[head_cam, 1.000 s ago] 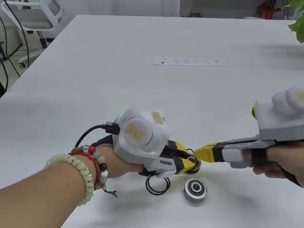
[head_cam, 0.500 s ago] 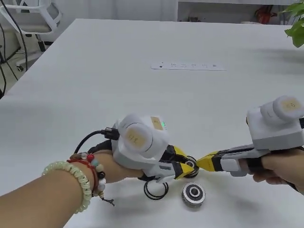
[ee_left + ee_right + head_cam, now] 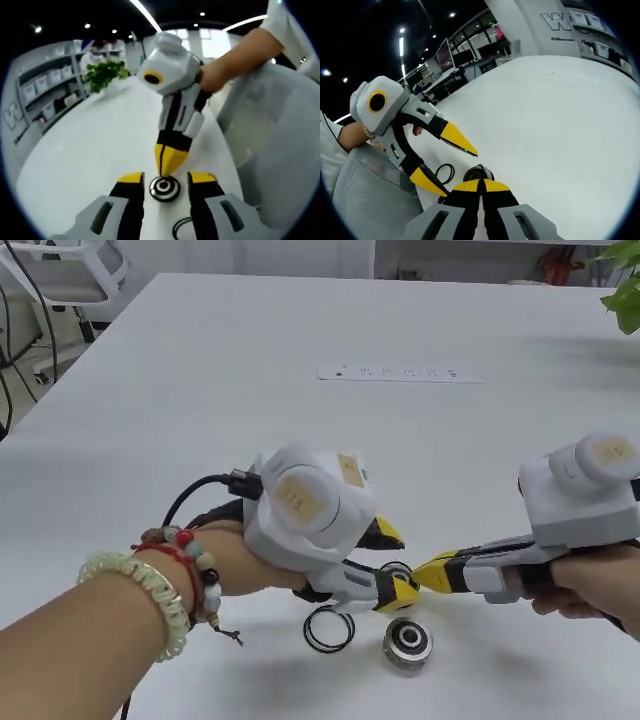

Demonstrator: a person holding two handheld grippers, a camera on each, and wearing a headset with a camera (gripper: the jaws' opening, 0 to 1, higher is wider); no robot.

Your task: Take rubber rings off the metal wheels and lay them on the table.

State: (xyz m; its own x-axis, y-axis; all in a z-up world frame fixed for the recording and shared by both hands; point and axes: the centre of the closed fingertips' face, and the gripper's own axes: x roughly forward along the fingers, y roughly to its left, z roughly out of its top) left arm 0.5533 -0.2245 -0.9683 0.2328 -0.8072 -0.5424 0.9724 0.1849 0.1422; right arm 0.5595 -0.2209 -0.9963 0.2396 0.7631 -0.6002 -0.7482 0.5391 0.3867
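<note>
A small metal wheel (image 3: 397, 572) with a black rubber ring sits between the spread jaws of my left gripper (image 3: 396, 563), which is open. In the left gripper view the wheel (image 3: 165, 189) faces the camera between the yellow fingertips (image 3: 132, 178). My right gripper (image 3: 420, 575) is shut, its tip against the wheel's rim; whether it pinches the ring I cannot tell. In the right gripper view the wheel (image 3: 479, 174) lies just past the closed right gripper (image 3: 481, 184). Loose black rubber rings (image 3: 328, 628) lie on the table below the left gripper. A second wheel (image 3: 408, 640) lies flat nearby.
The white table (image 3: 300, 420) stretches wide and bare ahead. A white power strip (image 3: 398, 373) lies farther back at the centre. A plant (image 3: 625, 290) is at the far right corner, and an office chair (image 3: 60, 270) stands beyond the far left edge.
The left gripper's jaws, closed around the wheel before, have spread apart, the upper one lifting. The right gripper's tip stays at the wheel. The rings and second wheel have not moved.
</note>
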